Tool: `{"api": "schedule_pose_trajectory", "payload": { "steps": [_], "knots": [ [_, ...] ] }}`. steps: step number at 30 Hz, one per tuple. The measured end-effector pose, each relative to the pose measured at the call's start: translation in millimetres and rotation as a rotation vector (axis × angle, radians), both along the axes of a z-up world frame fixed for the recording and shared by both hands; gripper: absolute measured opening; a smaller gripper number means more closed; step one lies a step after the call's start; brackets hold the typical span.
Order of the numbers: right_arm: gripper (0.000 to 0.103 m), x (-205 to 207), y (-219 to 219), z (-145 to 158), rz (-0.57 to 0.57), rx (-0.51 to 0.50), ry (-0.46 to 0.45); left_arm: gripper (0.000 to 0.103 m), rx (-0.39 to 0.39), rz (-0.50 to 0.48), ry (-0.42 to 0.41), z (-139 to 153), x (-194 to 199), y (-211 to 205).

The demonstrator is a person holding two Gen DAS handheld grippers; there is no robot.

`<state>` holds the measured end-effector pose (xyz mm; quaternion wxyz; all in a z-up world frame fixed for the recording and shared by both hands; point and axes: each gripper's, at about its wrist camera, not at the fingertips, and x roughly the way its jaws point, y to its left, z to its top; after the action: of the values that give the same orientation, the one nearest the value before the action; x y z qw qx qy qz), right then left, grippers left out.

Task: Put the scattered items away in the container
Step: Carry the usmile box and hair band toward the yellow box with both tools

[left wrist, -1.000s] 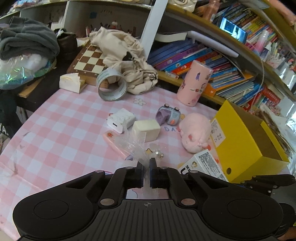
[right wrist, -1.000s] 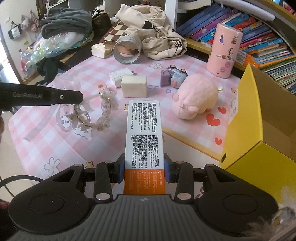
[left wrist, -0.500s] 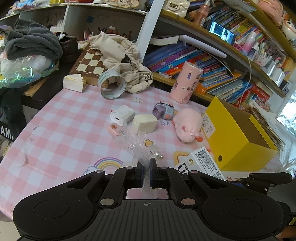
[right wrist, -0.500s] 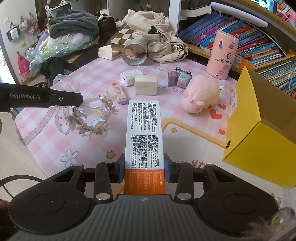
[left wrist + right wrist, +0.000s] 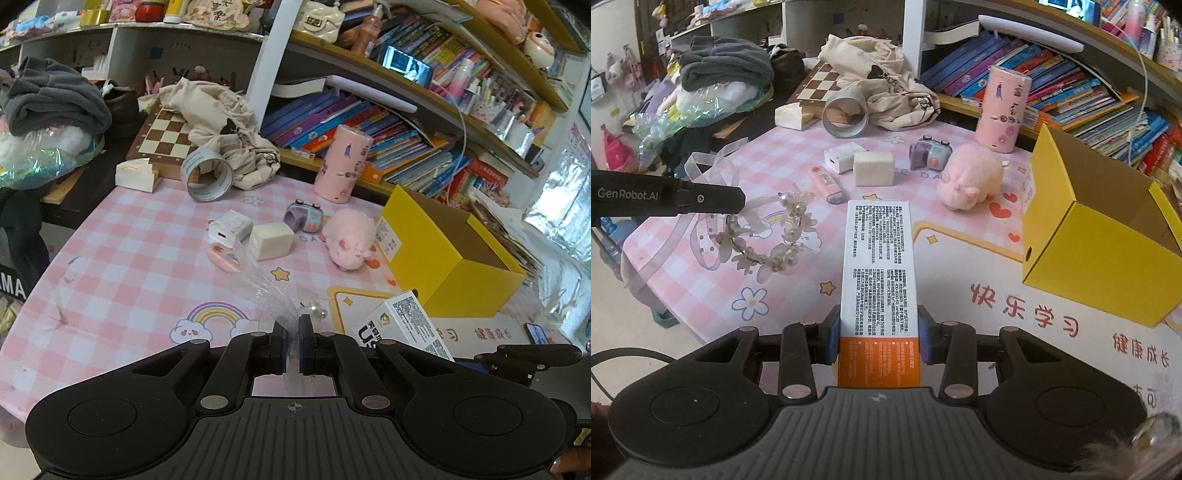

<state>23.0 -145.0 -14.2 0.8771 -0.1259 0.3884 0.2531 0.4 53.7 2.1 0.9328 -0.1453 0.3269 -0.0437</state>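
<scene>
My left gripper (image 5: 291, 341) is shut on the sheer ribbon (image 5: 264, 291) of a pearl garland. In the right wrist view the garland (image 5: 768, 236) hangs from the left gripper's finger (image 5: 701, 199) above the table's left side. My right gripper (image 5: 877, 339) is shut on a long white and orange box (image 5: 877, 266), which also shows in the left wrist view (image 5: 406, 328). The open yellow box (image 5: 443, 258) (image 5: 1100, 236) stands on the right of the table, apart from both grippers.
On the pink checked tablecloth (image 5: 122, 258) lie a pink plush pig (image 5: 349, 236), a purple toy camera (image 5: 304, 218), a white charger (image 5: 231, 228), a cream block (image 5: 271, 240) and a small pink item (image 5: 223, 258). A tape roll (image 5: 208, 175) and pink cylinder (image 5: 343, 164) stand behind, before bookshelves.
Both grippers have lifted up and back from the table, so more of it shows. The garland and the white box came up with them, still held.
</scene>
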Motion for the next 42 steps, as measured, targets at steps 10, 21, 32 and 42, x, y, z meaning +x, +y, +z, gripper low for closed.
{"api": "schedule_pose_trajectory", "payload": {
  "steps": [10,21,32,42],
  "knots": [
    [0.037,-18.3,-1.9,3.3,-0.04,-0.009,-0.016,0.004,-0.016,-0.038,-0.022,2.8,-12.5,1.4],
    [0.037,-29.2,-15.1,2.7,-0.083,-0.014,-0.017,0.004,-0.026,-0.072,-0.019,0.4,-15.1,-10.3],
    [0.037,-27.4,-40.2,-0.4,-0.119,0.009,-0.012,0.004,-0.003,-0.109,-0.02,1.5,-7.3,-35.3],
    [0.037,-18.9,-79.9,-1.1,-0.174,0.019,-0.006,0.004,0.001,-0.184,-0.016,3.1,12.8,-76.6]
  ]
}}
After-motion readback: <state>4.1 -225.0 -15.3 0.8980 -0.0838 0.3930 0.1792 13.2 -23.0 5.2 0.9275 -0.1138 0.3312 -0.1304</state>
